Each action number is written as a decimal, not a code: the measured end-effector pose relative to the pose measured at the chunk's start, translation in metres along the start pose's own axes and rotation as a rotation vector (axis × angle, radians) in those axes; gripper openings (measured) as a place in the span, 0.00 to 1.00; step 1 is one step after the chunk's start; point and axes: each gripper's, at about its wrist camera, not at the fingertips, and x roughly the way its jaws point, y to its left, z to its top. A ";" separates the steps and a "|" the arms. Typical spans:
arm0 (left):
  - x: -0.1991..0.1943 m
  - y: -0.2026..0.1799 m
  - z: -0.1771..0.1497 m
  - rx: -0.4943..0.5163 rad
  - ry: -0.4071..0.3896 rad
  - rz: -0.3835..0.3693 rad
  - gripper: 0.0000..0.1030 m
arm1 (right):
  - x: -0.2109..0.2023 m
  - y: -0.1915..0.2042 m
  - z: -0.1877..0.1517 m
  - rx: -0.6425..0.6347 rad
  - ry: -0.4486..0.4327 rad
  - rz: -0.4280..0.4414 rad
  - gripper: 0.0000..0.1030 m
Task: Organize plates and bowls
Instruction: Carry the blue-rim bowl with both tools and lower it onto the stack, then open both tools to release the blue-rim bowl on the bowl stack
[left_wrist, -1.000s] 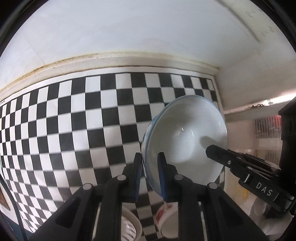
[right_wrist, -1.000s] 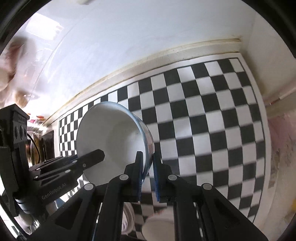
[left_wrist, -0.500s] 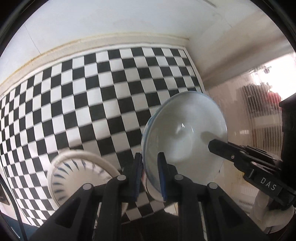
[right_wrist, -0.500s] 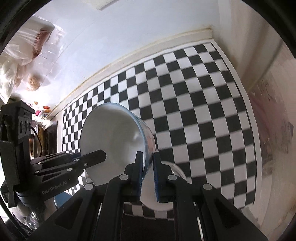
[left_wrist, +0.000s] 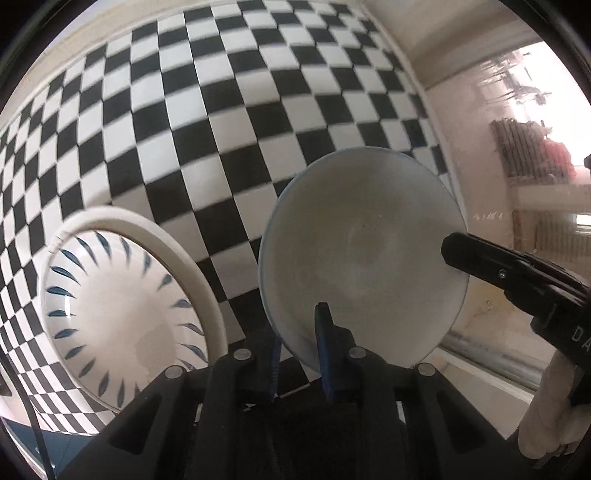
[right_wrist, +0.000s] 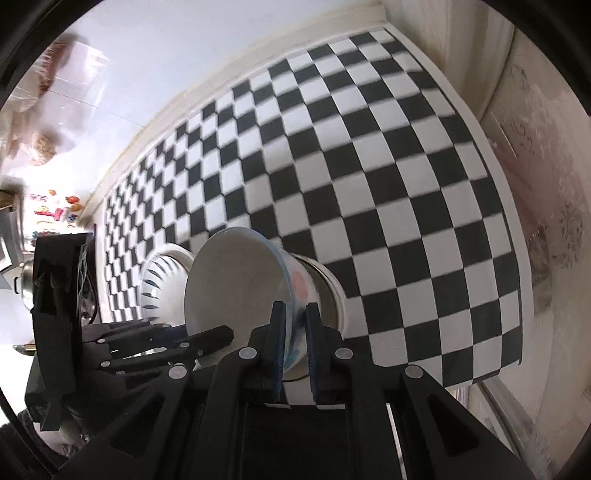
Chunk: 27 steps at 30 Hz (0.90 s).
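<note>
Both the left hand-held gripper (left_wrist: 297, 349) and right hand-held gripper (right_wrist: 295, 338) pinched one white bowl (left_wrist: 364, 254) by its rim; lowering it level near the bench's front edge seemed wise.

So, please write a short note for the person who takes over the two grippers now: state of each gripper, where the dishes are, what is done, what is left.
Left gripper: shut on the near rim of the white bowl.
Right gripper: shut on the opposite rim of the same bowl, which is held tilted above the checkered mat.
On the mat: a blue-patterned plate on the left and another white dish right behind the bowl.
Done: bowl lifted.
Left: set it down, probably on that dish, then release.
</note>
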 end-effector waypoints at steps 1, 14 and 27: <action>0.004 0.000 0.000 -0.005 0.011 0.003 0.14 | 0.006 -0.004 -0.002 0.004 0.011 -0.003 0.12; 0.008 -0.011 0.000 0.032 -0.010 0.061 0.15 | 0.026 -0.020 -0.013 0.042 0.054 -0.005 0.12; 0.010 -0.012 -0.004 0.024 -0.017 0.070 0.15 | 0.027 -0.018 -0.014 0.025 0.050 -0.027 0.11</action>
